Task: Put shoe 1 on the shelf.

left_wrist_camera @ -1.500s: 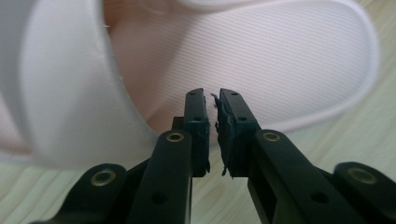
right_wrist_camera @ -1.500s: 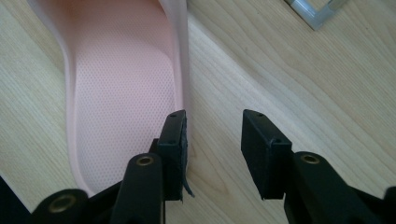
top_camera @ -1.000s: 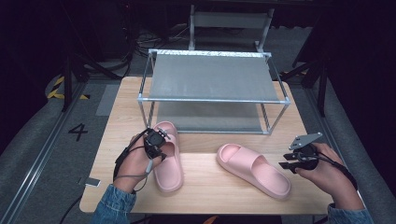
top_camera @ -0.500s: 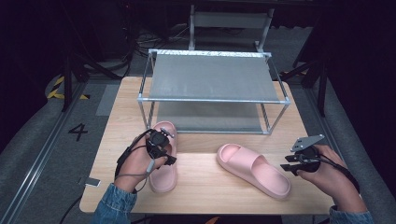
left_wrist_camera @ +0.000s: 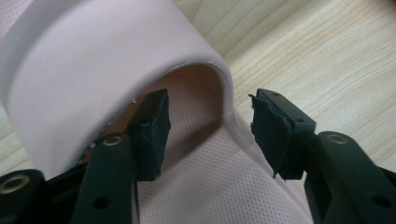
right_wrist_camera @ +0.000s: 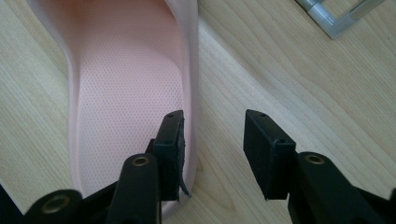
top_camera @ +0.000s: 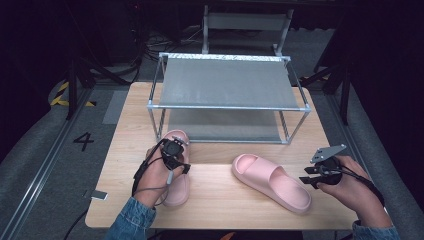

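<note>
Pink foam slippers lay on the wooden table (top_camera: 220,200), one under each of my grippers. My left gripper (left_wrist_camera: 208,126) stood over the left slipper (top_camera: 176,187), near its strap. Its jaws had just been opening and were then apart: one pad (left_wrist_camera: 152,133) was inside the slipper, under the edge of the strap, and the other pad was outside, above the slipper's side wall. The wall passed between them, but the pads did not press on it.

My right gripper (right_wrist_camera: 212,151) waited at the heel end of the right slipper (top_camera: 272,182). Its jaws had also been opening a little and were apart. One pad (right_wrist_camera: 170,154) was just at the inner side of the slipper's rim, and the other pad hung over bare wood. I could not tell if the inner pad touched the rim.

Beyond both grippers stood the metal shoe rack (top_camera: 227,87) with grey fabric shelves.
</note>
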Motion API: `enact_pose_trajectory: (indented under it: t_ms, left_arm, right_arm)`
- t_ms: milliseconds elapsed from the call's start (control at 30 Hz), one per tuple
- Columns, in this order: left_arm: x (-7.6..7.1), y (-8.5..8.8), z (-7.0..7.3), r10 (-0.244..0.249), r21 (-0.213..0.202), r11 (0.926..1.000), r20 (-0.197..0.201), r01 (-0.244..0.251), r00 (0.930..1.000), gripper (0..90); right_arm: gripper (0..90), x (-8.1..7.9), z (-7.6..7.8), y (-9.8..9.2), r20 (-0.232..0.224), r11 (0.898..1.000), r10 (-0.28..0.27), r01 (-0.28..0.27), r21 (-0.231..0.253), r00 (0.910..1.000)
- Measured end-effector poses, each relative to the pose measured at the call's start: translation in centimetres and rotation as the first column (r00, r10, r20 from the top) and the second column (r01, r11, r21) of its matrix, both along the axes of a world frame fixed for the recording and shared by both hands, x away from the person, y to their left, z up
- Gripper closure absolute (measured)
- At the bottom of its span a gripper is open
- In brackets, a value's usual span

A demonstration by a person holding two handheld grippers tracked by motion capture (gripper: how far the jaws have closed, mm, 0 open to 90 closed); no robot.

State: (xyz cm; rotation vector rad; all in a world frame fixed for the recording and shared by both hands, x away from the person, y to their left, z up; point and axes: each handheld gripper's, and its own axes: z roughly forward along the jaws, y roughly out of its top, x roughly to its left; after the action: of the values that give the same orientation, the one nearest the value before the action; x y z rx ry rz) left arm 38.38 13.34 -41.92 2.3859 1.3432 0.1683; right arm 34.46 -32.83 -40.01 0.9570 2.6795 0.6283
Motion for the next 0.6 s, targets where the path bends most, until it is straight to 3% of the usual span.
enact_pose_trajectory:
  t_ms: [67, 200, 267, 367, 467, 600]
  left_arm:
    - [0.04, 0.18, -0.05, 0.013, -0.015, 0.9998, -0.004, -0.014, 0.9999, 48.1]
    - [0.27, -0.18, -0.01, 0.015, 0.000, 0.9999, -0.015, -0.015, 0.9998, 49.2]
    - [0.31, -0.30, -0.03, -0.013, -0.028, 0.9995, 0.027, 0.014, 0.9996, 51.9]
    - [0.38, -0.39, 0.05, -0.026, -0.056, 0.9980, 0.040, 0.028, 0.9988, 59.8]
    - [0.53, -0.42, 0.13, -0.026, -0.048, 0.9984, 0.057, 0.029, 0.9980, 73.1]
    - [0.49, -0.35, 0.38, -0.013, -0.058, 0.9982, 0.038, 0.015, 0.9992, 77.0]
  right_arm:
    - [59.4, 0.05, -0.08, -0.02, 0.001, 1.000, -0.004, 0.004, -0.004, 1.0000]
    - [59.2, 0.07, -0.13, 0.04, -0.003, 1.000, 0.001, -0.001, -0.002, 1.0000]
    - [59.2, 0.04, -0.07, 0.03, 0.001, 1.000, 0.001, -0.001, -0.003, 1.0000]
    - [59.4, 0.00, -0.02, 0.01, 0.001, 1.000, 0.000, 0.000, -0.004, 1.0000]
    - [59.5, 0.00, -0.13, 0.10, -0.002, 1.000, 0.001, -0.001, -0.006, 1.0000]
    - [59.8, -0.02, -0.29, 0.14, -0.006, 1.000, 0.008, -0.008, -0.010, 0.9999]
